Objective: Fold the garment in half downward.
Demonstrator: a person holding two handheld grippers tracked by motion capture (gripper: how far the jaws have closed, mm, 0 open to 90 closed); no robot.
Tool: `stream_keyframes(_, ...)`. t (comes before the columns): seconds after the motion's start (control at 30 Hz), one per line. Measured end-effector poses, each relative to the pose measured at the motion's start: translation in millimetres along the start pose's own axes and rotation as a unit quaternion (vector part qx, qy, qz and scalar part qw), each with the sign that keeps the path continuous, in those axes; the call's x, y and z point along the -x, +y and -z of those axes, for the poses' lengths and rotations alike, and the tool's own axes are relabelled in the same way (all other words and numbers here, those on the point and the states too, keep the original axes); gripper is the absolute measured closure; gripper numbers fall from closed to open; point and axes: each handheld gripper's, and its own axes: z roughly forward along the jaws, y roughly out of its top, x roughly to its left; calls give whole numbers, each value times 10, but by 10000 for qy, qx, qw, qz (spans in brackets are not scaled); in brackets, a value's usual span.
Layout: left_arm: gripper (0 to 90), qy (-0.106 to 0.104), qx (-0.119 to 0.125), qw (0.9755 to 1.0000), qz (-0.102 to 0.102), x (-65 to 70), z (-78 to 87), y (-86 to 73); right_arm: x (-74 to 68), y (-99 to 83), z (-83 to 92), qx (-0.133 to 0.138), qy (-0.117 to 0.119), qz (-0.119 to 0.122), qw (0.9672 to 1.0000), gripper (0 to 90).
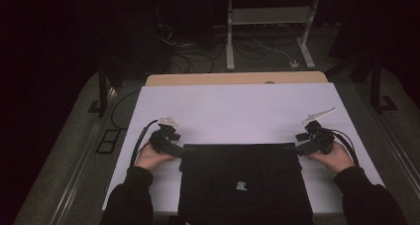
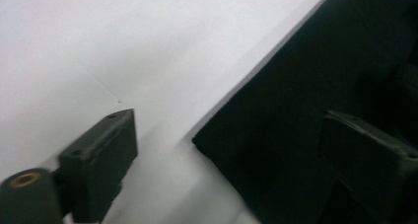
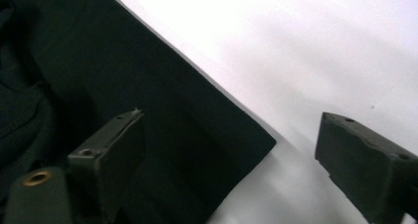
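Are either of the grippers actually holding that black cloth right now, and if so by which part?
Nothing is held yet. The left gripper and right gripper each straddle a far corner of the black cloth, jaws apart, one jaw over the fabric and one over the white sheet.

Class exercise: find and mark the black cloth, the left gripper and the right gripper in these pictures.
black cloth (image 1: 242,178): high view, on the flat middle of the cloth, above its small white logo.
left gripper (image 1: 182,151): high view, between its fingertips at the cloth's far left corner.
right gripper (image 1: 293,148): high view, between its fingertips at the cloth's far right corner.

Black garment reads as matt woven cloth, soft and faintly ribbed; white sheet looks smooth, papery, slightly sheeny; surface edge shows pale wood; tool blocks matt black plastic.
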Motion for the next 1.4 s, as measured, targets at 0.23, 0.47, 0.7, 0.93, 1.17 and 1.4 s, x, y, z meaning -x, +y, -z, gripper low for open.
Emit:
stream_keyframes(0.23,131,-67,-121,9998,-118,18,-61,6,11,-5,-26,-51,61,27,10000,162)
stream_keyframes(0.47,227,-36,-124,9997,-197,31,-54,10,13,-8,-36,-48,97,53,9999,257)
stream_keyframes(0.7,422,8,-65,9996,-264,46,-58,7,46,-15,-35,8,25,-57,10000,367)
stream_keyframes(0.93,585,111,-79,9995,-299,32,-45,1,112,-35,-30,45,46,-182,9998,565)
stream_keyframes(1.17,752,130,-133,9995,-274,54,-53,3,135,-44,-43,10,128,-374,9992,760)
stream_keyframes(1.4,854,100,-200,9994,-274,62,-53,31,109,-39,-25,-36,97,-395,9992,861)
